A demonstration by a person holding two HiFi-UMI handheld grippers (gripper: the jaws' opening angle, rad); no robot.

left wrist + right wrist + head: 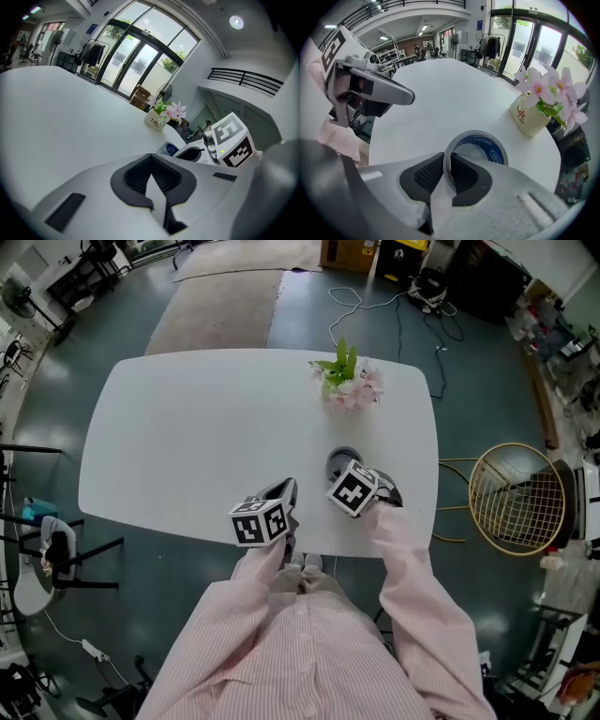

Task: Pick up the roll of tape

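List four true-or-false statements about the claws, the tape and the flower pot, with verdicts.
1. The right claw pinches the wall of the roll of tape, one jaw inside the ring. True.
2. The left claw holds the flower pot. False: it is empty, and the pot stands apart on the table.
3. The flower pot lies tipped over. False: it stands upright.
4. The table is white. True.

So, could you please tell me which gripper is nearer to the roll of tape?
Right. The right gripper is closed on the wall of the roll of tape, one jaw inside the ring, one outside. The left gripper sits shut to its left, clear of the roll.
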